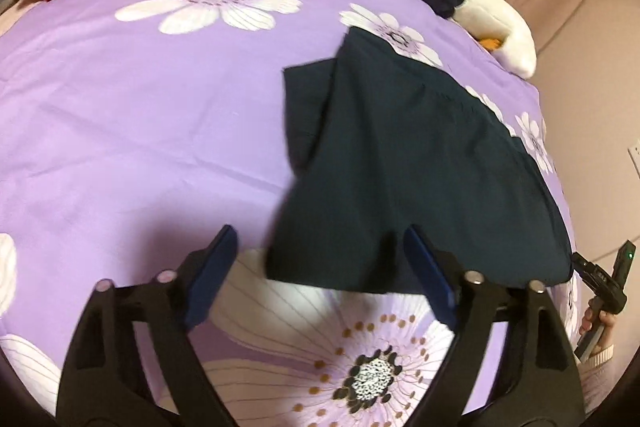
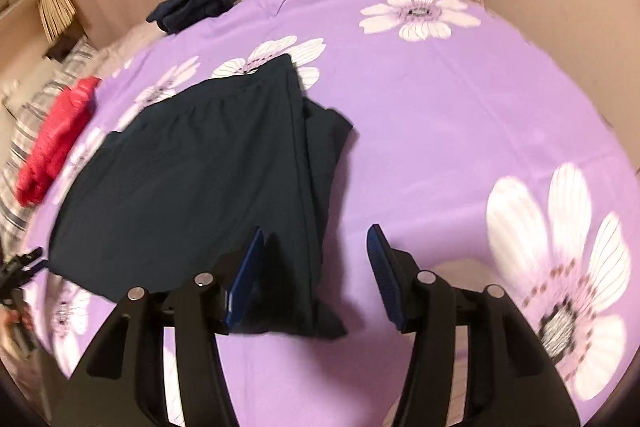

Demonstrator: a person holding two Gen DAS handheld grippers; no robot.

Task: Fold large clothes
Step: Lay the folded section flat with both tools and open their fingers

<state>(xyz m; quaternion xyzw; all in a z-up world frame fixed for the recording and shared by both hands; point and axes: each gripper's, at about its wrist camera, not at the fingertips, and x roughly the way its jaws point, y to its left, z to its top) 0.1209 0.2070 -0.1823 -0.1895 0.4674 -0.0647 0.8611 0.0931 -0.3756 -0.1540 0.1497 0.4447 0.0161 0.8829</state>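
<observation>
The room is softly and evenly lit with a warm indoor glow, bright enough that the purple bedspread [image 1: 120, 131] reads clearly, with no hard glare anywhere. Dark soft shadows pool on the sheet just under the left gripper [image 1: 320, 251] and beside the near edge of the dark garment [image 2: 192, 179]. Both wrist views bulge strongly, the bed curving away and black corners closing in. Motion blur smears the garment's near left edge in the left view, and the red jacket [image 2: 52, 147] and large flower print at the sides of the right view.
</observation>
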